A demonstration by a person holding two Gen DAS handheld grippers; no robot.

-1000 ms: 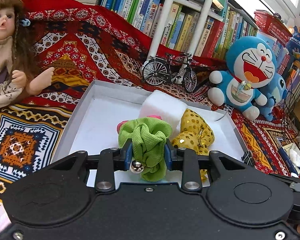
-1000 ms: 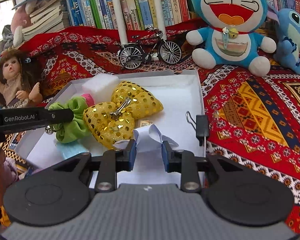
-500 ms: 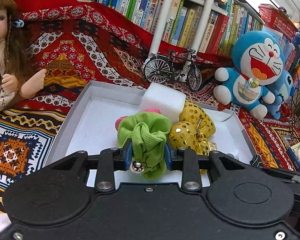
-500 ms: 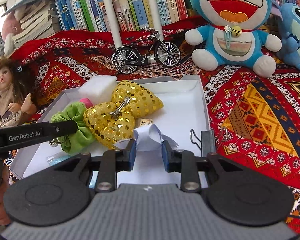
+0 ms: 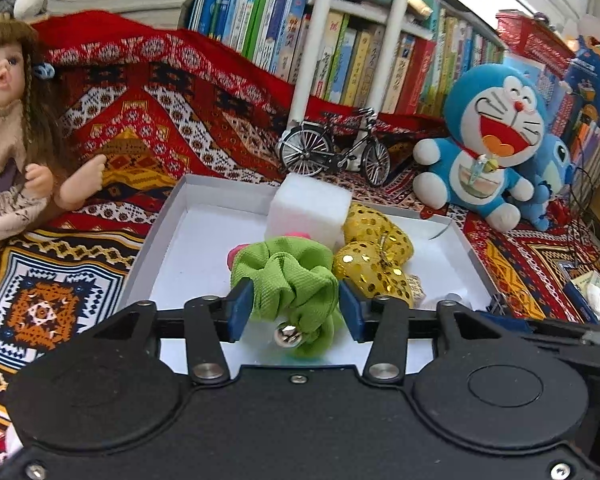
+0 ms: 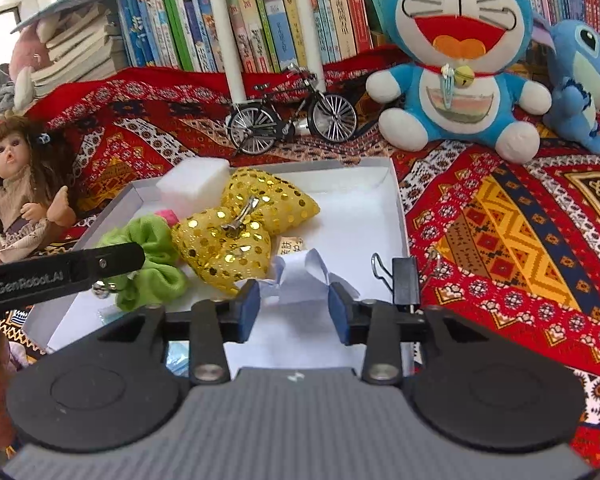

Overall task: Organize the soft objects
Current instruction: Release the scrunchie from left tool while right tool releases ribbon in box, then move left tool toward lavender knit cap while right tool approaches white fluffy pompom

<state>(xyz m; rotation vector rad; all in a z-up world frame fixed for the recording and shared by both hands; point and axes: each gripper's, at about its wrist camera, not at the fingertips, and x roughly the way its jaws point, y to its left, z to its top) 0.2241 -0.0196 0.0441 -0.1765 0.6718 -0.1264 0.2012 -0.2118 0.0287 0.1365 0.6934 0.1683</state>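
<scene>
Left wrist view: lime-green ruffled fabric scrunchie (image 5: 288, 276) with small silver bell (image 5: 286, 336), lying in the shallow white cardboard box (image 5: 168, 220), near front edge. Judged very light, limp, compressible, not slippery; best taken across the bunched middle, clear of the bell. Left gripper (image 5: 292, 312) spread, its blue pads flanking the scrunchie; contact cannot be told. Adjoining: gold sequinned fabric bow (image 5: 374, 260) touching its right side; white foam block (image 5: 310, 210) behind; pink item, mostly hidden. Right wrist view: right gripper (image 6: 294, 308) spread around white folded paper scrap (image 6: 300, 276). Box rests on red patterned cloth (image 5: 140, 120).
</scene>
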